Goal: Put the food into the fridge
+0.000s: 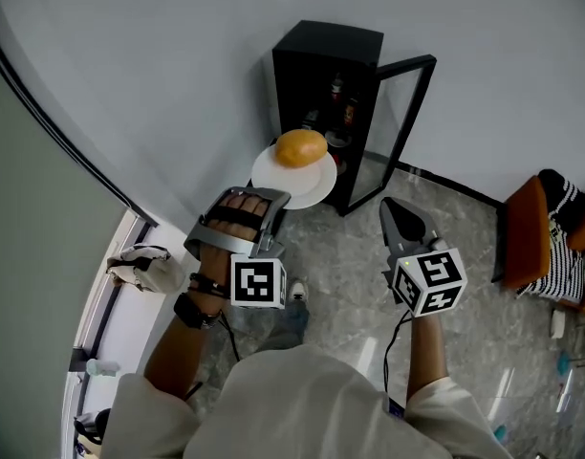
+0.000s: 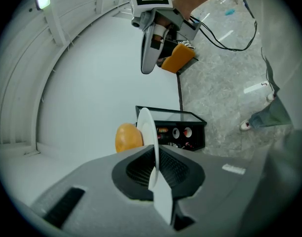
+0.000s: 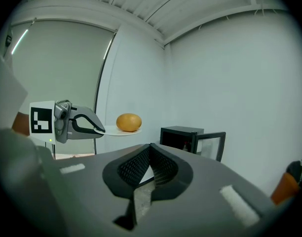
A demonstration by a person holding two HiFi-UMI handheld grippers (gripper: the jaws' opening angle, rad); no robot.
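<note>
A round orange-yellow piece of food lies on a white plate. My left gripper is shut on the plate's near rim and holds it level in front of the fridge. In the left gripper view the plate runs edge-on between the jaws, with the food on its left. The small black fridge stands on the floor against the wall with its glass door swung open; bottles show inside. My right gripper hovers to the right, shut and empty. From the right gripper view I see the food, the plate and the fridge.
An orange chair with a striped cloth stands at the right. At the left a pale bag lies by the window ledge. The person's shoe is on the grey stone floor below the plate.
</note>
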